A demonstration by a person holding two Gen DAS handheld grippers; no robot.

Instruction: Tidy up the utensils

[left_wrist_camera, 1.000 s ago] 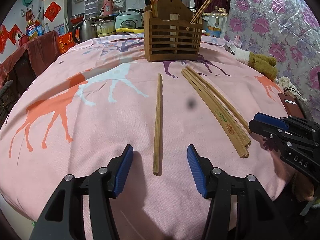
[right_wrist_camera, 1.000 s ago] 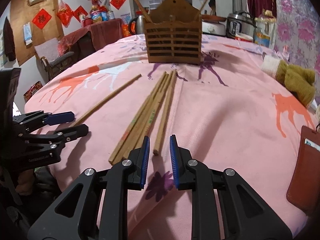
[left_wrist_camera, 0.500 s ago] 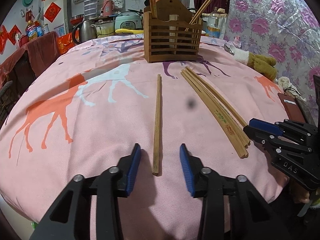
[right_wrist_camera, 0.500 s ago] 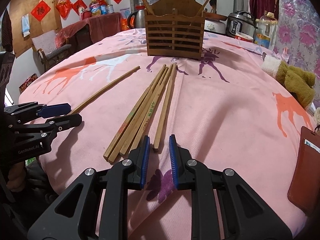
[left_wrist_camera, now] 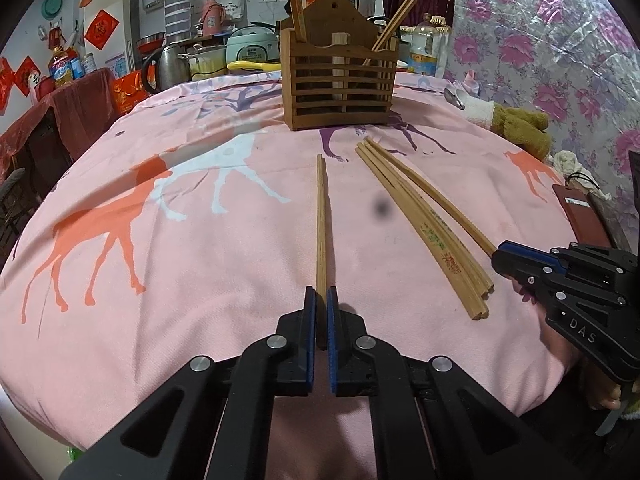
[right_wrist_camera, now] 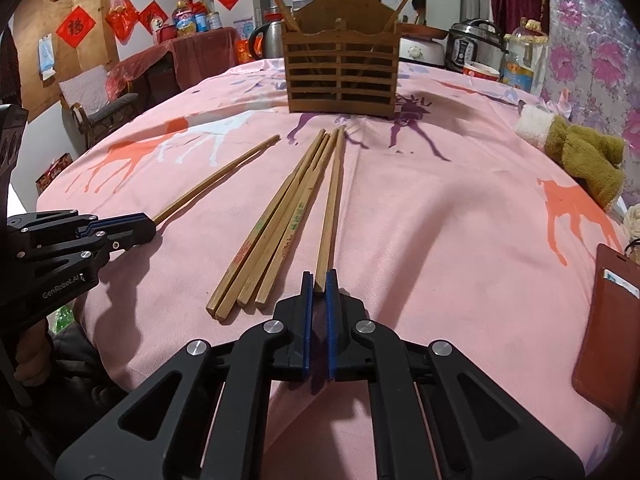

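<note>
Between each tongs' (left_wrist_camera: 321, 300) (right_wrist_camera: 319, 282) pads sits one chopstick's (left_wrist_camera: 321, 216) (right_wrist_camera: 331, 204) near end.

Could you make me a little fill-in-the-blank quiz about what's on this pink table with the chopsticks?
1. Each hand-held gripper, left and right, is shut on the near end of one ____.
2. The wooden holder stands at the ____ end of the tablecloth.
3. The loose bundle of chopsticks left lying between the two held ones numbers ____.

Missing words: chopstick; far; four
</note>
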